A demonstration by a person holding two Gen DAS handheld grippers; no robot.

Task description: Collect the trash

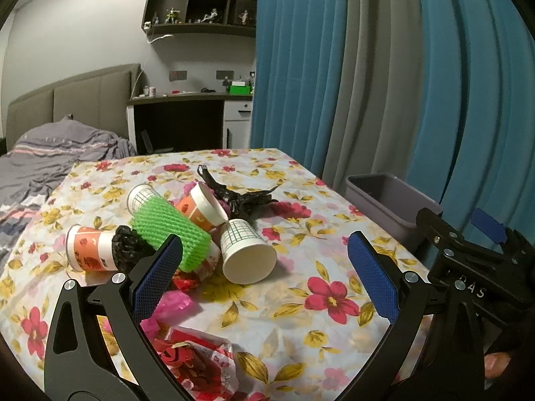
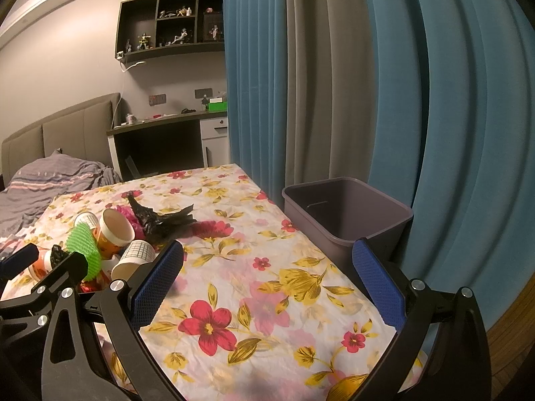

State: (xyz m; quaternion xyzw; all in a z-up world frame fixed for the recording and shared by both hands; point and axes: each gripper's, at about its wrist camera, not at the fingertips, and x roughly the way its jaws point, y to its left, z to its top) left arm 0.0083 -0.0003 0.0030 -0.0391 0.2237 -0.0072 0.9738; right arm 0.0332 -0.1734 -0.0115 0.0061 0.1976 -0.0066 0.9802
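Observation:
Trash lies in a pile on the flowered tablecloth [image 1: 301, 300]: a green foam net sleeve [image 1: 170, 234], a white grid-print paper cup [image 1: 245, 250] on its side, orange paper cups [image 1: 88, 249] [image 1: 200, 209], a crumpled black plastic bag [image 1: 240, 197], pink plastic [image 1: 174, 302] and a red wrapper [image 1: 197, 361]. My left gripper [image 1: 264, 277] is open and empty, just in front of the pile. My right gripper [image 2: 267, 284] is open and empty over bare cloth, right of the pile [image 2: 110, 240]. A grey bin [image 2: 347, 214] stands off the table's right edge, empty as far as I see.
Blue and grey curtains [image 2: 367, 100] hang behind the bin. A bed [image 1: 50, 157] lies left of the table. A desk [image 1: 187, 113] and wall shelves [image 1: 200, 0] stand at the back. The right gripper's body [image 1: 474, 267] shows beside the left one.

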